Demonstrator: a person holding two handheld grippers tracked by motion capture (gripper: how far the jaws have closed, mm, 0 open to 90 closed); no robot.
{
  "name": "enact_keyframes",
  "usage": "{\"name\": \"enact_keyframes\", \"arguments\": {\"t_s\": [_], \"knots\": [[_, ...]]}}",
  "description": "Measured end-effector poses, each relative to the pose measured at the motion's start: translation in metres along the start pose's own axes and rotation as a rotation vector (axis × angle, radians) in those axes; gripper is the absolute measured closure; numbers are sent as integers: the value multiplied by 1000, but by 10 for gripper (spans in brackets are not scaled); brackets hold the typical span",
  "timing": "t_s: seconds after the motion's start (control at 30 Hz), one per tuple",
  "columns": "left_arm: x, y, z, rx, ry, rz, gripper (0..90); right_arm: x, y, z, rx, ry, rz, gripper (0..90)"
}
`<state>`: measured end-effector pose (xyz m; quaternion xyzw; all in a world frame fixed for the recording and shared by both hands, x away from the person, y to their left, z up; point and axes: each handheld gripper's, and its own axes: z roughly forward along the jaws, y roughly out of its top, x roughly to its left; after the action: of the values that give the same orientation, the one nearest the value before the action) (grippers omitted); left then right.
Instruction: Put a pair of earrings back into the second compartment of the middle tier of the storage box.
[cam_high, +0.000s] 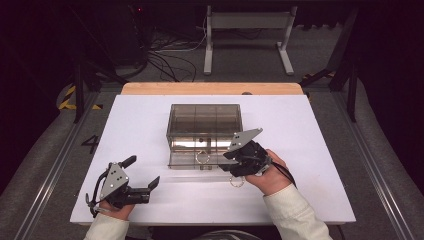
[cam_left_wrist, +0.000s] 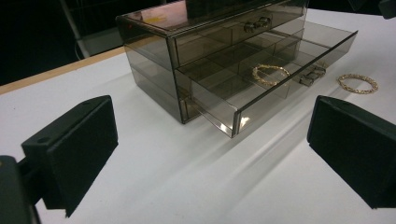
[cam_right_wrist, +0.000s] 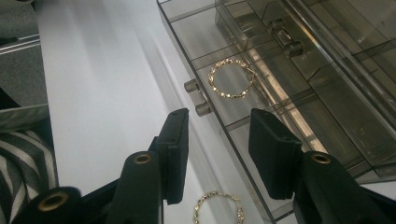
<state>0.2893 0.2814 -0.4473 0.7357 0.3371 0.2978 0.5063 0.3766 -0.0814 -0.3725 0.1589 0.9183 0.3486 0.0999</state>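
A smoky clear drawer box (cam_high: 204, 117) stands mid-table, its lower drawer (cam_high: 185, 161) pulled out toward me. One gold bracelet (cam_high: 202, 157) lies in a front compartment of that drawer (cam_right_wrist: 327, 116). A second gold bracelet (cam_high: 236, 181) lies on the table in front of it. My right gripper (cam_high: 227, 161) is open at the drawer's front right. In the right gripper view its jaws (cam_right_wrist: 219, 154) straddle the drawer's front wall beside the handle (cam_right_wrist: 196, 98), with no pad pressing on it. My left gripper (cam_high: 145, 171) rests open and empty at the front left.
The white tabletop (cam_high: 300, 150) has a wooden strip (cam_high: 210, 88) along its far edge. Beyond it on the dark floor are a grey metal stand (cam_high: 248, 30) and loose cables (cam_high: 170, 60). In the left gripper view the box (cam_left_wrist: 154, 37) sits ahead of the wide jaws.
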Motion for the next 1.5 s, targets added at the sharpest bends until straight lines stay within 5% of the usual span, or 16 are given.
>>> {"name": "enact_keyframes", "arguments": {"t_s": [0.37, 1.5], "knots": [[0, 0, 0, 0, 0, -5, 27, 6, -16, -1, 53, 1, -9, 595], [0, 0, 1, 4, -2, -3, 27, 6, -51, 38, 296, 52, -18, 662]]}}
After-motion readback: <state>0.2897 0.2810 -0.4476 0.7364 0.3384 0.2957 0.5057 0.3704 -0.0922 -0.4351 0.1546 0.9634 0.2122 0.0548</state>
